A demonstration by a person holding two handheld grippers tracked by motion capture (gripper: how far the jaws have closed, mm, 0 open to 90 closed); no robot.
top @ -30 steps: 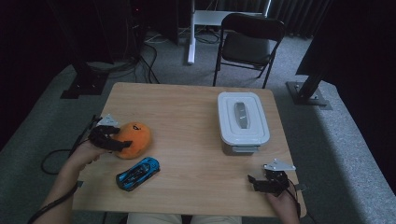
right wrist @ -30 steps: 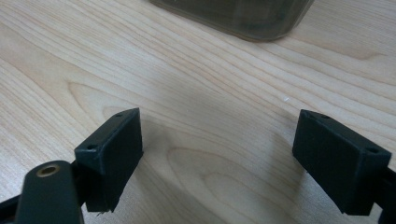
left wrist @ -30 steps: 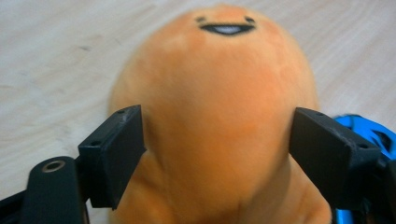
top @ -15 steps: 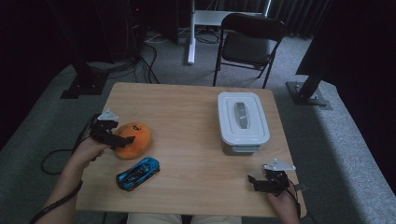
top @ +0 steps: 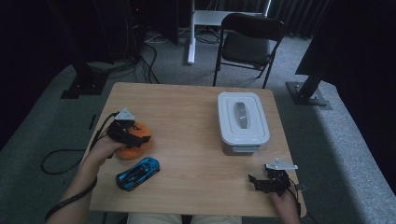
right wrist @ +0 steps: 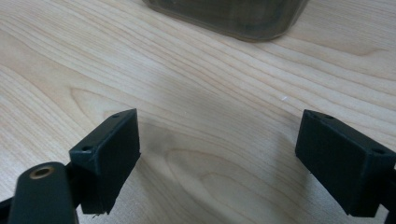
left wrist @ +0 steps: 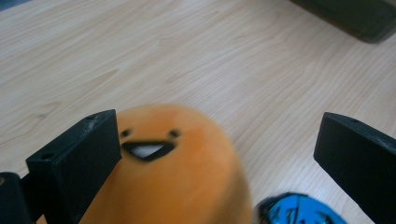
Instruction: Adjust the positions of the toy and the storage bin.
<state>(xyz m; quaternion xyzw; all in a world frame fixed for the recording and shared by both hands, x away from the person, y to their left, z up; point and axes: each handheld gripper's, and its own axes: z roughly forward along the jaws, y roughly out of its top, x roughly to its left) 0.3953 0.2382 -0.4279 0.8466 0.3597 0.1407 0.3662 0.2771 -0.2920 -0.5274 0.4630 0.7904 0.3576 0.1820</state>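
An orange plush toy with a smiling face (top: 136, 145) (left wrist: 173, 177) lies at the table's left. My left gripper (top: 127, 131) (left wrist: 217, 130) reaches over it from the left. Its jaws have just been opening and now stand wide around the plush. One jaw is right beside the plush; the other is well clear of it. A blue toy car (top: 137, 172) (left wrist: 299, 212) lies just in front of the plush. My right gripper (top: 268, 182) (right wrist: 219, 126) rests open near the front right corner, with bare wood between its jaws.
A white lidded container (top: 243, 122) stands at the right middle of the wooden table (top: 187, 107); its base (right wrist: 229, 14) lies just ahead of the right gripper. A black folding chair (top: 250, 42) stands beyond the far edge.
My left gripper has slid to the right, over the plush, and its jaws have spread wider. The plush, the car and the right gripper have stayed put.
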